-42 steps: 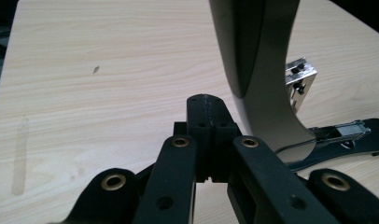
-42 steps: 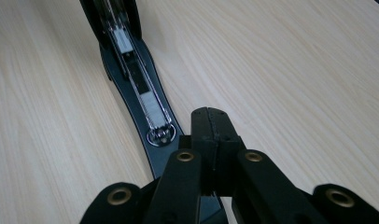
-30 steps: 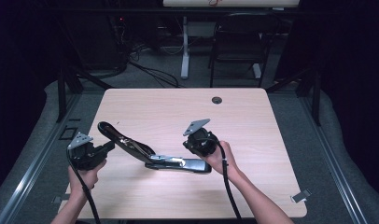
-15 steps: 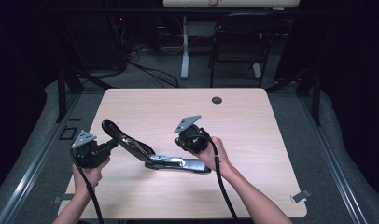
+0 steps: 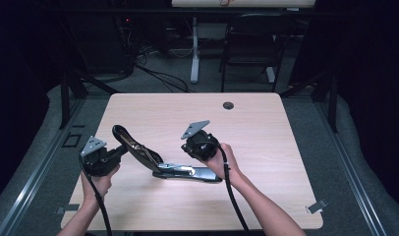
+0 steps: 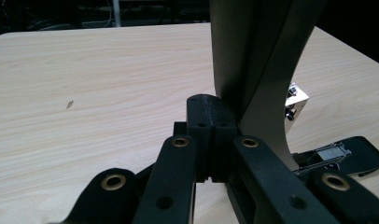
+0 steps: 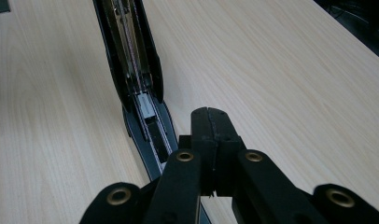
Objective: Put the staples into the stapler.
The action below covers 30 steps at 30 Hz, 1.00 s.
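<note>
A black stapler lies opened up on the near half of the wooden table, a little left of the middle. Its base rests flat on the wood, running left to right, while its top arm is swung up and back, slanting toward the far left with its rounded end raised off the table. In the right gripper view the open magazine channel shows between the base and the lifted arm, with a metal pusher block sitting in it.

The left gripper is held in the person's left hand at the near left of the table, and its tips meet the raised end of the top arm. In the left gripper view its jaws stand pressed together with no gap, the tips lying against the side of the dark arm rather than around it.

The right gripper sits in the right hand just above the base, near its right end. Its jaws are likewise closed flat on each other, nothing between them, pointing along the stapler.

A small dark round grommet sits at the table's far edge.
</note>
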Each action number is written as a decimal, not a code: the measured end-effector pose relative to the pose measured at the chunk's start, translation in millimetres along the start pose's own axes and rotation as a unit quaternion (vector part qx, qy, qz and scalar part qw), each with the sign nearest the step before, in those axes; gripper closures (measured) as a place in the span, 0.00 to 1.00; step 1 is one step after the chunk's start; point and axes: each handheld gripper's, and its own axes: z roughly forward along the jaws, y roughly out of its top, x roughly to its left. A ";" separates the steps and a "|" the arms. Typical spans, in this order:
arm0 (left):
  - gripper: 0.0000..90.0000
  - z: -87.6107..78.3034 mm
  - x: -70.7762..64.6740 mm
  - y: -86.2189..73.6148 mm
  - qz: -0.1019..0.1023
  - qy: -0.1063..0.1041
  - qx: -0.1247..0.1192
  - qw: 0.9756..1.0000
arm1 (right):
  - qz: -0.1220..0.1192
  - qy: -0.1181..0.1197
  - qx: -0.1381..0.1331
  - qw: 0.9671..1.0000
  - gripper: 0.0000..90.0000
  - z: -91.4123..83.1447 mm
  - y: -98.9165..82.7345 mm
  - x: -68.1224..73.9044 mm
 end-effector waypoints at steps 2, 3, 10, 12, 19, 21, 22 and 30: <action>1.00 -0.1 -0.3 0.4 0.001 -0.001 0.004 1.000 | 0.000 0.001 -0.001 1.000 1.00 -0.1 0.3 0.0; 1.00 1.0 -1.1 0.5 0.002 -0.003 0.001 1.000 | 0.002 0.001 -0.003 1.000 1.00 0.0 0.4 0.3; 1.00 2.9 -3.8 0.8 0.007 -0.007 0.000 1.000 | -0.001 0.001 -0.001 1.000 1.00 -0.4 1.5 0.1; 1.00 3.9 -5.3 1.2 0.011 -0.008 0.002 1.000 | -0.001 0.002 -0.001 1.000 1.00 -0.3 1.6 0.2; 1.00 7.5 -10.2 2.2 0.021 -0.011 -0.006 1.000 | -0.001 0.001 -0.002 1.000 1.00 -0.4 2.7 0.9; 1.00 8.1 -10.9 2.8 0.025 -0.012 -0.001 1.000 | -0.003 -0.001 0.001 1.000 1.00 -1.8 3.9 0.5; 1.00 8.1 -10.9 2.8 0.025 -0.012 -0.001 1.000 | -0.003 -0.001 0.001 1.000 1.00 -1.8 3.9 0.5; 1.00 11.0 -14.0 2.2 0.028 -0.020 0.000 0.999 | -0.002 -0.007 -0.005 1.000 1.00 -3.0 7.0 2.1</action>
